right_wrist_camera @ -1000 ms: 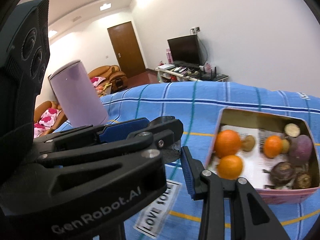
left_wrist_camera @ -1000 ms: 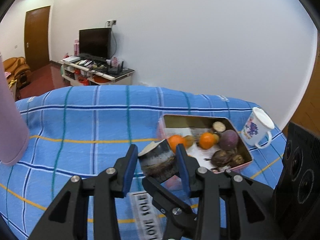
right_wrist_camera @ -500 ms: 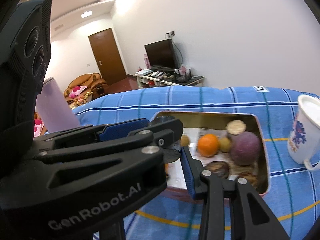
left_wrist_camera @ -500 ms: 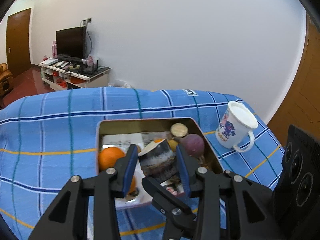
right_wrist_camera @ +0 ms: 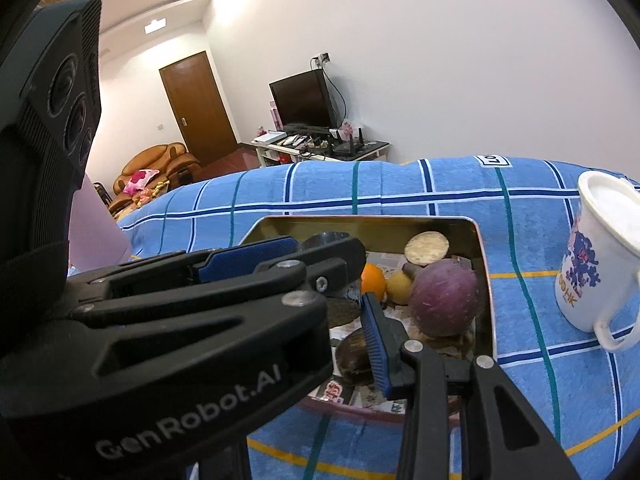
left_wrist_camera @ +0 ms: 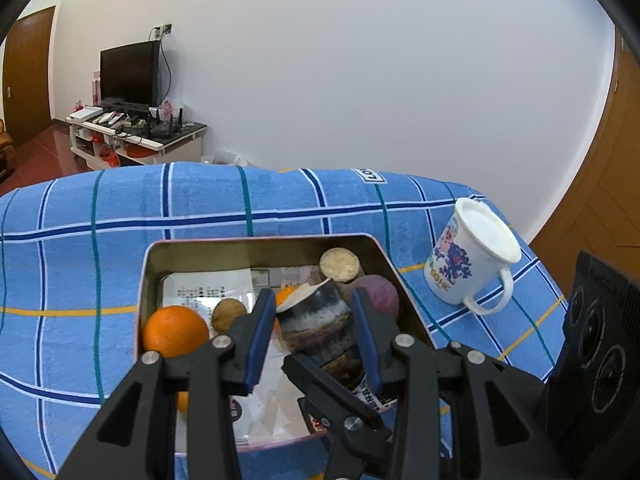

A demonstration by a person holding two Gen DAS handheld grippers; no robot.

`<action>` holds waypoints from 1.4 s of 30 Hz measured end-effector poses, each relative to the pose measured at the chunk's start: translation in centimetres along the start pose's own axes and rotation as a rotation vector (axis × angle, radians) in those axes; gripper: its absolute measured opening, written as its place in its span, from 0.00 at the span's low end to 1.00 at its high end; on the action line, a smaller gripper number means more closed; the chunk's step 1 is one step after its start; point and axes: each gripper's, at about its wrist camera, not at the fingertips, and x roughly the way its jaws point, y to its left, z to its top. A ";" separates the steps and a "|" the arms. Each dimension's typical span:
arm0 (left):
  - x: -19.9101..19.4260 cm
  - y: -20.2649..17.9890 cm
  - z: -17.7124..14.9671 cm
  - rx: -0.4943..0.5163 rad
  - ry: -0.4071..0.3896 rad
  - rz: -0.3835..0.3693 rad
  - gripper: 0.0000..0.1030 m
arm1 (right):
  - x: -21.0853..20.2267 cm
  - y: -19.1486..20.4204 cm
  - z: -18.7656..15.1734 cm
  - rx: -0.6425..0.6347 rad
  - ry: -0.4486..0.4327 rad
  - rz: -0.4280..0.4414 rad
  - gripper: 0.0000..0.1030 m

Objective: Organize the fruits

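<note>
A metal tin [left_wrist_camera: 149,264] lined with printed paper sits on the blue checked cloth and holds an orange [left_wrist_camera: 175,331], a small brown fruit [left_wrist_camera: 228,314], a purple fruit [left_wrist_camera: 380,293] and a cut round piece [left_wrist_camera: 339,265]. My left gripper [left_wrist_camera: 314,320] is shut on a dark brown striped chunk with a pale cut face [left_wrist_camera: 316,320] and holds it just above the tin. In the right wrist view the tin [right_wrist_camera: 484,300] and purple fruit [right_wrist_camera: 444,304] show. My right gripper [right_wrist_camera: 320,288] is open beside the left one, nothing held.
A white printed mug [left_wrist_camera: 468,260] stands on the cloth right of the tin; it also shows in the right wrist view [right_wrist_camera: 600,256]. A pink cylinder [right_wrist_camera: 92,232] stands at far left. A TV stand [left_wrist_camera: 136,136] and wall lie behind the table.
Both grippers have swung right and forward over the tin. The left gripper has carried the striped chunk from beside the tin to just above its fruits.
</note>
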 end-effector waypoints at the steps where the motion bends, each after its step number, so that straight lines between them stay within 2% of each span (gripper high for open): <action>1: 0.2 0.1 0.0 -0.004 0.002 -0.003 0.40 | 0.2 -0.3 0.1 -0.001 0.002 -0.002 0.38; 9: 1.2 1.1 -0.3 -0.043 0.009 -0.026 0.40 | 1.3 -0.4 0.2 -0.023 0.035 -0.024 0.38; 20: 1.5 1.2 -0.2 -0.032 0.022 0.005 0.43 | 2.6 -0.5 0.3 -0.023 0.056 -0.005 0.40; 24: 0.8 1.0 0.2 -0.016 -0.001 0.051 0.68 | 2.3 -1.2 0.1 0.000 0.053 -0.024 0.45; 27: 0.1 1.2 0.5 -0.031 -0.023 0.077 0.81 | 1.7 -1.8 0.2 0.021 0.029 -0.020 0.46; 29: -0.5 1.4 0.6 -0.032 -0.042 0.114 0.90 | 1.4 -2.0 0.3 0.024 0.010 -0.032 0.56; 31: -1.2 1.3 0.5 -0.016 -0.072 0.151 0.96 | 1.1 -2.3 0.3 0.036 -0.003 -0.027 0.60; 33: -2.0 1.2 0.4 0.003 -0.099 0.192 1.00 | 0.8 -2.5 0.3 0.049 -0.014 -0.020 0.61; 36: -3.0 1.3 0.2 0.016 -0.131 0.245 1.00 | 0.2 -2.5 0.2 0.053 -0.037 -0.018 0.64; 42: -4.7 2.2 -0.4 -0.008 -0.171 0.301 1.00 | -1.1 -2.8 0.0 0.067 -0.077 -0.012 0.64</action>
